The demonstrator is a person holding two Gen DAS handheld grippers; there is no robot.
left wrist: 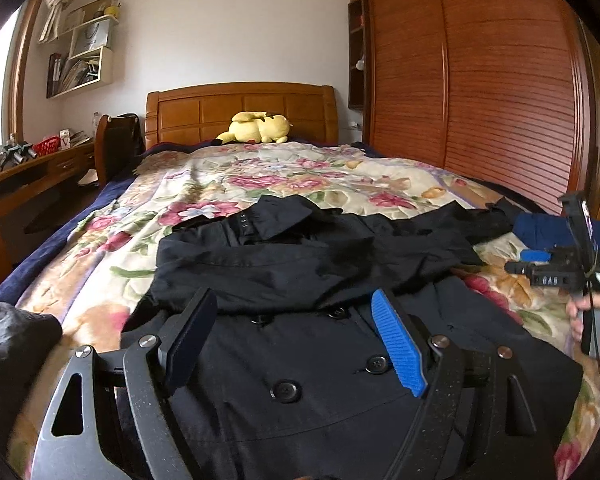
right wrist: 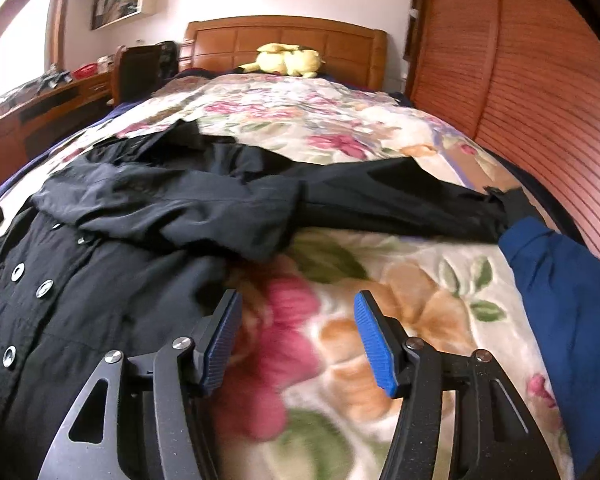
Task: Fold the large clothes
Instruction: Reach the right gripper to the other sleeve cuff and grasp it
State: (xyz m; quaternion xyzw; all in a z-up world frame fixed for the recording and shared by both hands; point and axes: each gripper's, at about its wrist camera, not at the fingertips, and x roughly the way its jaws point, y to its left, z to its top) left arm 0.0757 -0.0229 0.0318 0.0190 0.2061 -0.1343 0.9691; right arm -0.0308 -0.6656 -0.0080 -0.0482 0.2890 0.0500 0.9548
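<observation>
A black double-breasted coat [left wrist: 300, 360] lies front-up across the floral bedspread [left wrist: 228, 184]. One sleeve is folded over its chest; the other sleeve [right wrist: 400, 204] stretches out to the right. My left gripper [left wrist: 296, 316] is open and empty, just above the coat's buttoned front. My right gripper [right wrist: 296, 320] is open and empty over bare bedspread [right wrist: 340, 136], right of the coat's body [right wrist: 80, 300] and below the stretched sleeve. The right gripper also shows in the left wrist view [left wrist: 560, 268], held in a hand.
A yellow plush toy [left wrist: 260, 128] lies at the wooden headboard. A blue cloth [right wrist: 560, 300] lies at the bed's right edge by the wooden wardrobe [left wrist: 480, 80]. A desk and chair [left wrist: 40, 176] stand left of the bed. Dark fabric [left wrist: 12, 352] bunches at the near left.
</observation>
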